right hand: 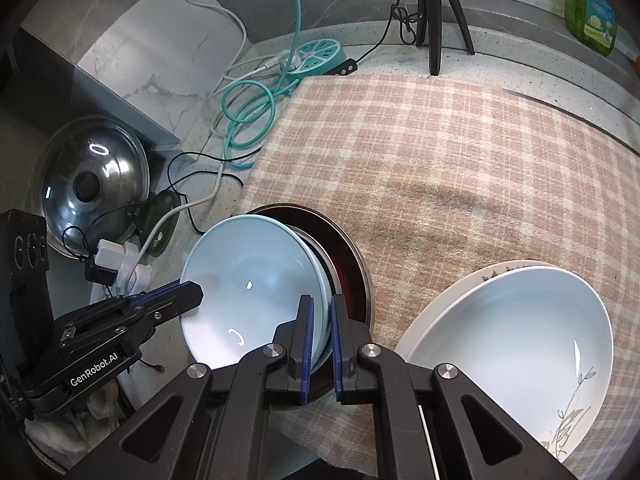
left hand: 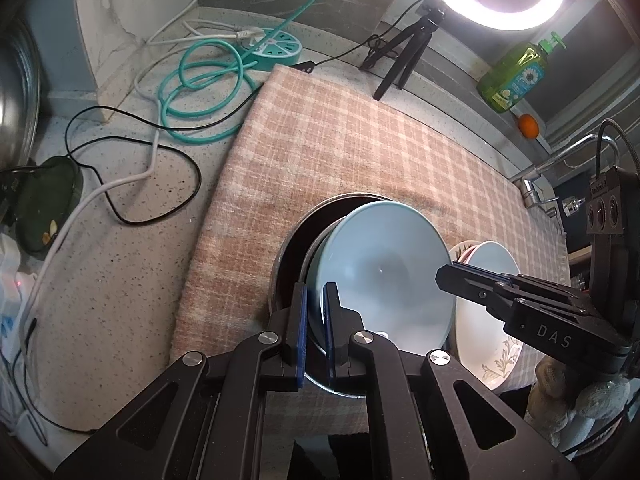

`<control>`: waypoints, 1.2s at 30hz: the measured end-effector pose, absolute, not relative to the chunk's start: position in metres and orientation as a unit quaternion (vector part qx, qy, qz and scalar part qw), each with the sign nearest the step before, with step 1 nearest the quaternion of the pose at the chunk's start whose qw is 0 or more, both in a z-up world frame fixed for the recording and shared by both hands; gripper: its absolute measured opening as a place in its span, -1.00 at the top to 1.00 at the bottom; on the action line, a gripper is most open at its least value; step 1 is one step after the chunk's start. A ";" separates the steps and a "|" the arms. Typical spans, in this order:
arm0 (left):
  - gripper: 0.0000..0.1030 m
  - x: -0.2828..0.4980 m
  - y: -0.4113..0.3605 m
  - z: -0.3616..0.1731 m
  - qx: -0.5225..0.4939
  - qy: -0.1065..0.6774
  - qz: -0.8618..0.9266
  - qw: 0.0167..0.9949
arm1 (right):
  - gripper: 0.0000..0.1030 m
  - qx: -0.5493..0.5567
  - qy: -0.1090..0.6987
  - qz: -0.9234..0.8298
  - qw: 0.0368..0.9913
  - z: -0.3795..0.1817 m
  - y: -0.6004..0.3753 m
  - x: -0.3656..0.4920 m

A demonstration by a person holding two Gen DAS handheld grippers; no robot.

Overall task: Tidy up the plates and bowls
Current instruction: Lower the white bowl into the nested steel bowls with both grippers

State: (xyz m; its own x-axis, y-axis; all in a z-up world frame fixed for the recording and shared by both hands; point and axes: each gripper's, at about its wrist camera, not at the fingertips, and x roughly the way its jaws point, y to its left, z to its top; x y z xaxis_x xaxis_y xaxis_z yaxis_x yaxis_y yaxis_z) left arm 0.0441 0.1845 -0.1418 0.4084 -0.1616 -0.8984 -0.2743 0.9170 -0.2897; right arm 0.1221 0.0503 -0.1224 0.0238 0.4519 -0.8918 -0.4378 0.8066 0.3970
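A light blue bowl [left hand: 384,276] is held tilted above a dark metal-rimmed bowl [left hand: 296,240] on the plaid cloth. My left gripper [left hand: 316,336] is shut on the blue bowl's near rim. My right gripper [right hand: 320,348] is shut on the same bowl's [right hand: 248,280] opposite rim; it shows in the left wrist view [left hand: 446,274] at the bowl's right edge. The dark bowl [right hand: 344,256] lies just behind. A stack of white floral plates [right hand: 508,344] sits to the right, also in the left wrist view [left hand: 488,320].
A plaid cloth [left hand: 360,140] covers the counter. Teal and white cables [left hand: 200,80] and a round power strip [left hand: 276,42] lie at back left. A ring light tripod [left hand: 404,56], a green soap bottle [left hand: 516,76] and a faucet [left hand: 560,168] stand behind. A steel lid [right hand: 92,184] leans left.
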 end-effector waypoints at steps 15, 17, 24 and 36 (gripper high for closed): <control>0.75 0.040 0.189 -0.130 -0.169 0.521 0.051 0.835 | 0.77 -0.005 0.610 0.318 0.726 -0.114 0.049 0.123; 0.75 0.037 0.191 -0.127 -0.166 0.513 0.057 0.840 | 0.74 -0.008 0.603 0.320 0.730 -0.110 0.047 0.122; 0.75 0.024 0.190 -0.103 -0.142 0.466 0.079 0.870 | 0.63 0.003 0.573 0.329 0.751 -0.089 0.035 0.116; 0.75 0.008 0.176 -0.087 -0.092 0.426 0.094 0.895 | 0.36 0.016 0.513 0.310 0.800 -0.066 0.000 0.103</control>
State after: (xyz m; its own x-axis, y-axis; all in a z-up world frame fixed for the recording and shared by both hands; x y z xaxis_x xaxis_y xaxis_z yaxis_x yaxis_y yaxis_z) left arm 0.0082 0.1765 -0.0868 0.6196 0.0898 -0.7797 -0.2471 0.9652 -0.0853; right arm 0.1032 0.0000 -0.0659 0.2805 0.5123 -0.8117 -0.4803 0.8071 0.3434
